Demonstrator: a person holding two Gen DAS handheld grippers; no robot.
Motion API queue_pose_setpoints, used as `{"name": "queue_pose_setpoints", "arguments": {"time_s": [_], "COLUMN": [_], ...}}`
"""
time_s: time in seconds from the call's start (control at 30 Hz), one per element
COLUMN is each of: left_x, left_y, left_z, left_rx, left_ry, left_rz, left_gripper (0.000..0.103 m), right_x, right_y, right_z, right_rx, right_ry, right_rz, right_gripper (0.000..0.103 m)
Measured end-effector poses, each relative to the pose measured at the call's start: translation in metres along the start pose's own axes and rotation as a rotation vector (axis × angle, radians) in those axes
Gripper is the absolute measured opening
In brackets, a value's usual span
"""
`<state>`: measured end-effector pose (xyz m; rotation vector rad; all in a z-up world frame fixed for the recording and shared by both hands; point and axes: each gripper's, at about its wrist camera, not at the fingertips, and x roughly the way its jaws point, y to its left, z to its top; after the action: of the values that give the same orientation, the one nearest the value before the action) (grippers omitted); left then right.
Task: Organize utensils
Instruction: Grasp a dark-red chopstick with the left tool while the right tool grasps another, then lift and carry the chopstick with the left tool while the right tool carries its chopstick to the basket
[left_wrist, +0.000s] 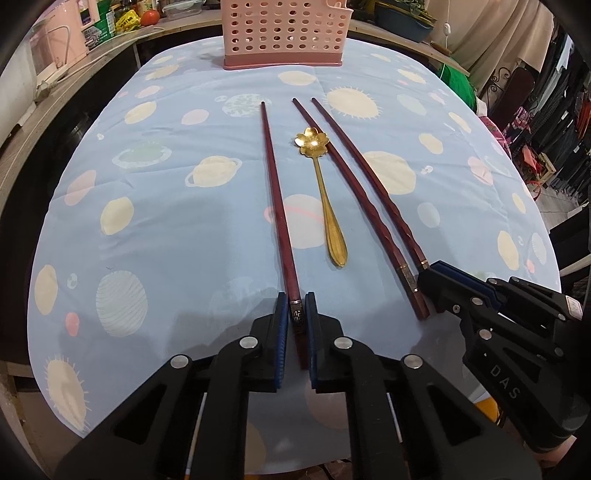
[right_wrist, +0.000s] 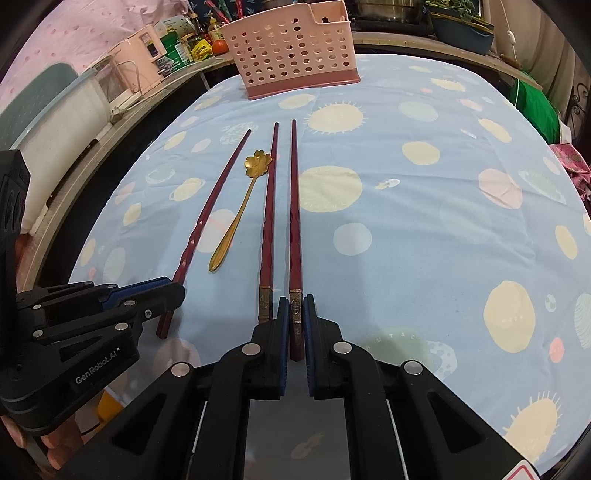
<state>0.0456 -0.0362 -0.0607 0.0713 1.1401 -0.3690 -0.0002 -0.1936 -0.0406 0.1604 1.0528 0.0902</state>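
Three dark red chopsticks and a gold flower-bowl spoon lie side by side on the blue planet-print tablecloth. My left gripper is shut on the near end of the left chopstick, which still rests on the cloth. My right gripper is shut on the near end of the right chopstick; it shows in the left wrist view too. The middle chopstick lies just left of it. The spoon lies between the left and middle chopsticks. A pink perforated utensil basket stands at the far edge.
A wooden counter behind the table holds a pink appliance, bottles and a tomato. A blue planter stands at the back right. Clothes hang beyond the table's right edge.
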Motion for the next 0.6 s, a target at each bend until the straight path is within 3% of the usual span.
{"name": "queue_pose_setpoints", "arguments": {"time_s": [0.23, 0.6], "left_x": [-0.013, -0.057], "left_y": [0.005, 0.021], "left_z": [0.003, 0.029], "left_rx": [-0.026, -0.086], "left_ry": [-0.028, -0.134], "left_rz": [-0.020, -0.033], "left_gripper": [0.007, 0.007], "right_x": [-0.009, -0.055], "right_y": [-0.001, 0.001], "right_z": [0.004, 0.035], "right_rx": [0.012, 0.024], "right_ry": [-0.022, -0.155], "right_rz": [0.008, 0.037], "right_gripper": [0.007, 0.007]}}
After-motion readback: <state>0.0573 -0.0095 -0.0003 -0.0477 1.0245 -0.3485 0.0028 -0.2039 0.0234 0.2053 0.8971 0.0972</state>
